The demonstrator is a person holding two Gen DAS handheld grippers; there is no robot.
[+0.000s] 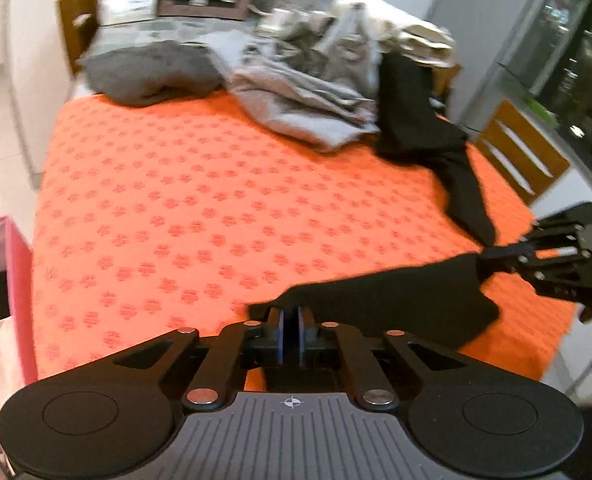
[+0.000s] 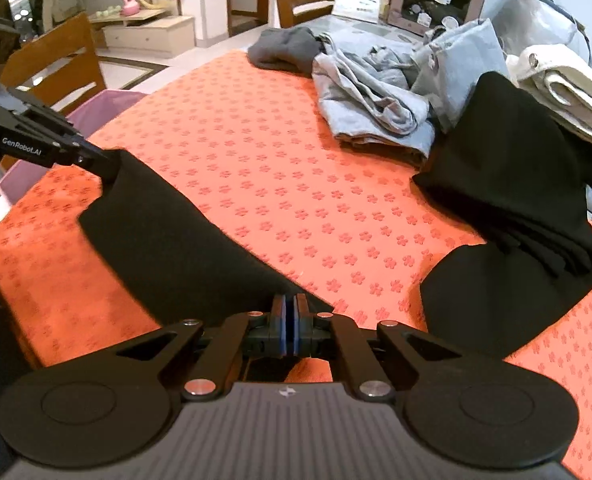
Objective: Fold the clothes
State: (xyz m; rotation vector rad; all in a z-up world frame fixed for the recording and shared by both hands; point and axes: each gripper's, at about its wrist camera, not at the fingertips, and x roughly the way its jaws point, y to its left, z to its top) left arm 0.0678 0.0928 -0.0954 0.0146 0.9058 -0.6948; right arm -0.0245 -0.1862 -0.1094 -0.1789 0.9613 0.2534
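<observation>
We hold a black garment (image 2: 184,240) stretched between two grippers above the table (image 1: 176,208) with its orange cloth. The left gripper (image 1: 291,316) has its fingers clenched on one end, the right gripper (image 2: 290,304) on the other. Folding looks barely begun: a pile of grey clothes (image 2: 372,96) and another black garment (image 2: 508,168) wait unfolded at the far side.

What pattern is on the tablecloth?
The tablecloth is orange with small darker flower motifs in rows; clearest in the right wrist view.
</observation>
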